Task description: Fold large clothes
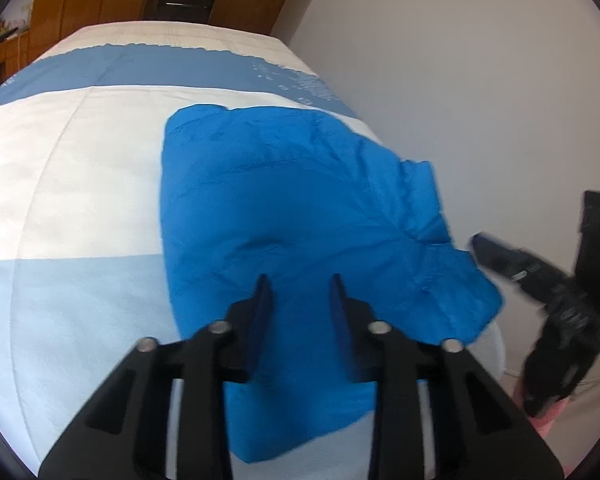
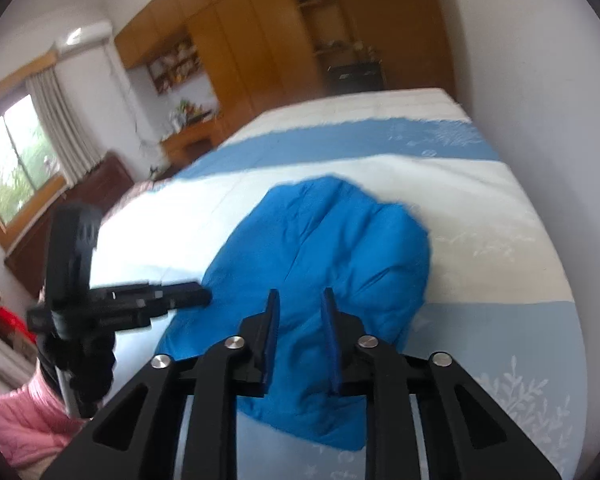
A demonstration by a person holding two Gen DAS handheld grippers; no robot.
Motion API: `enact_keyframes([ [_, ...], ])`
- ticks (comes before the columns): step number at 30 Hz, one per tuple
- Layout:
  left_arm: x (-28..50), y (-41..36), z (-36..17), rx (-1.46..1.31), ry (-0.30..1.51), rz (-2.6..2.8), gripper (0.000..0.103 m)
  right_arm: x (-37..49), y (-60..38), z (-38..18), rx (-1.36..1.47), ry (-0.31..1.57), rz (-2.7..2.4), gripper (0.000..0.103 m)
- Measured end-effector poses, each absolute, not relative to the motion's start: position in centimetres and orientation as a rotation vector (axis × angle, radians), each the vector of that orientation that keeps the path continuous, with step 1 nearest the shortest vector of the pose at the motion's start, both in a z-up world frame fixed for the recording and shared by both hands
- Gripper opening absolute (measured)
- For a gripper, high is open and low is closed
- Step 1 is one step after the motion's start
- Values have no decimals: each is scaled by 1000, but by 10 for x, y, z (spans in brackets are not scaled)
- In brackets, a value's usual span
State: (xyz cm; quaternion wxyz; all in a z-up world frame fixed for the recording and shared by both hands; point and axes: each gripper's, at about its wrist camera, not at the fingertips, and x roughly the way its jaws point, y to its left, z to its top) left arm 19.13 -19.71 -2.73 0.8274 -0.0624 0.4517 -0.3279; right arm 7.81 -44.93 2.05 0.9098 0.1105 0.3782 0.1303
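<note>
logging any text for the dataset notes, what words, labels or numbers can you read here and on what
No text can be read as words.
White marks on the bedspread's dark blue band: too small and blurred to read, possibly a pattern and not lettering.
Pale marks on the right tool seen from the left wrist view: blurred, unreadable.
Blue garment: no label or print visible.

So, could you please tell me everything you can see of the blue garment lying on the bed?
The blue garment is a bright blue, puffy piece with a smooth, slightly shiny shell and stitched quilt lines, creased all over. It lies bundled into a rough, compact block, not spread flat, on the bedspread of white and blue bands, close to the bed's near edge on the wall side. The left gripper and right gripper both hover open above it; neither seems to grip it.
</note>
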Motion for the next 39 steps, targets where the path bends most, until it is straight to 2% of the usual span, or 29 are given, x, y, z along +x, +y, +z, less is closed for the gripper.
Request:
enact_keyframes([
  [6, 191, -209, -34, -134, 991, -767, 14, 81, -451, -10, 236, 855, 244, 12],
  [11, 196, -217, -55, -105, 1030, -779, 13, 74, -457, -44, 265, 916, 235, 7],
  [14, 197, -221, -64, -73, 1025, -754, 5, 72, -463, -60, 310, 927, 239, 5],
  [19, 196, -221, -72, -64, 1010, -747, 4, 70, -468, -74, 344, 918, 242, 4],
  [27, 199, -218, -45, -53, 1001, -719, 4, 71, -476, -34, 339, 866, 275, 5],
  [29, 208, -215, -37, -69, 987, -701, 4, 75, -477, -18, 319, 831, 270, 9],
  [34, 247, -219, -25, -97, 988, -658, 4, 120, -483, 8, 288, 787, 247, 10],
  [39, 286, -239, -26, -95, 1000, -610, 4, 174, -490, 3, 296, 836, 231, 10],
])
